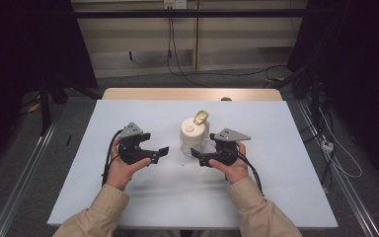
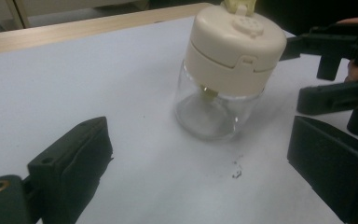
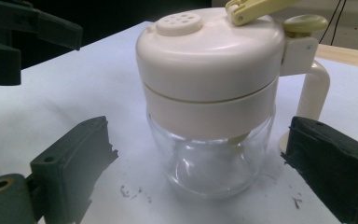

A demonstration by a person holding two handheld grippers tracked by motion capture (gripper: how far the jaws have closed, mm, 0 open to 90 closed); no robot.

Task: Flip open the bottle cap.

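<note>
I have both tongs spread and empty: the right tongs (image 3: 198,154) straddle the glass jar (image 3: 212,158) without pressing it, while the left tongs (image 2: 205,158) hang apart just short of it. The jar stands upright mid-tabletop (image 1: 128,197); I judge it light but breakable, slick on the glass, so I would grip the stiff cream lid (image 3: 209,70) or its side handle (image 3: 314,93) (the pale lever (image 3: 256,9) on top looks flimsy). The tabletop is smooth and white, flecked with dark crumbs, in a dim room with cables (image 1: 177,59) along the floor.
</note>
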